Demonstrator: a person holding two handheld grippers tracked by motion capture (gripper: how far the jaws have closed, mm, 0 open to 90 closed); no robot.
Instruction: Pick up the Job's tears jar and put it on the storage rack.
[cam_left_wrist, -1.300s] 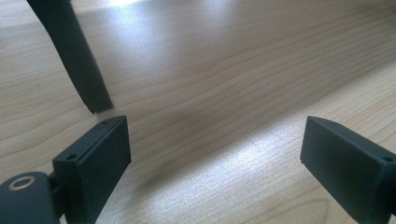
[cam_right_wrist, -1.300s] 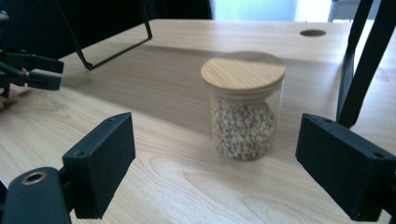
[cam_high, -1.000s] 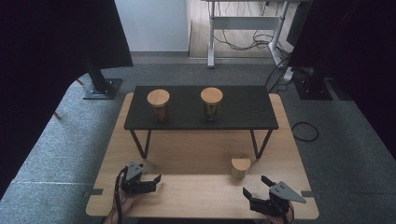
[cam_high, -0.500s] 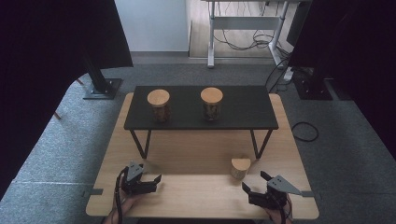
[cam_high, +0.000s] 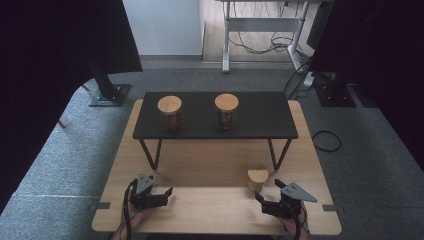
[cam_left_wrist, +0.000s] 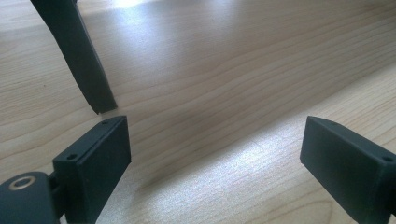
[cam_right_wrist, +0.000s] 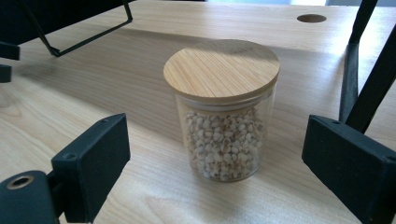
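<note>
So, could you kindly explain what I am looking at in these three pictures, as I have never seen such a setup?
A person sits at a wooden table holding a two-jaw gripper in each hand. The high view looks down from above: left gripper, right gripper. The other two pictures come from cameras riding on each gripper. A small black shelf carries two lidded jars. A third jar of pale grains stands before the right gripper, whose jaws have just been opening. Both grippers are open; nothing is held.
</note>
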